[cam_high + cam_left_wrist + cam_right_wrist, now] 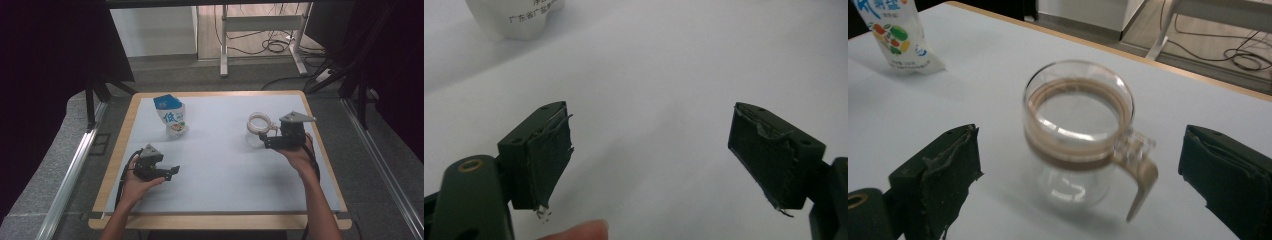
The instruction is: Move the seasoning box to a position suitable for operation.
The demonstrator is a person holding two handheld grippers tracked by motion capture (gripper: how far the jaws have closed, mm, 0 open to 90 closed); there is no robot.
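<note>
A clear glass mug (pixel 259 126) with a pale band near its rim stands upright on the white tabletop (pixel 220 165) at the right. My right gripper (pixel 268 137) is open just in front of it. In the right gripper view the mug (pixel 1079 135) sits between and beyond the two jaws, its handle turned toward the right jaw, touching neither. A white and blue printed pouch (pixel 171 116) stands upright at the back left. My left gripper (pixel 172 172) is open low over the table near the front left, jaws wide apart with bare table between them; the pouch's base (pixel 514 17) shows beyond them.
The tabletop has a wooden rim (pixel 220 93). Beyond the far edge are a white table frame (pixel 262 30) and loose cables (pixel 275 46) on the floor. A metal rail (pixel 70 175) runs along the left side. A fingertip (pixel 579 231) shows at the left gripper view's bottom edge.
</note>
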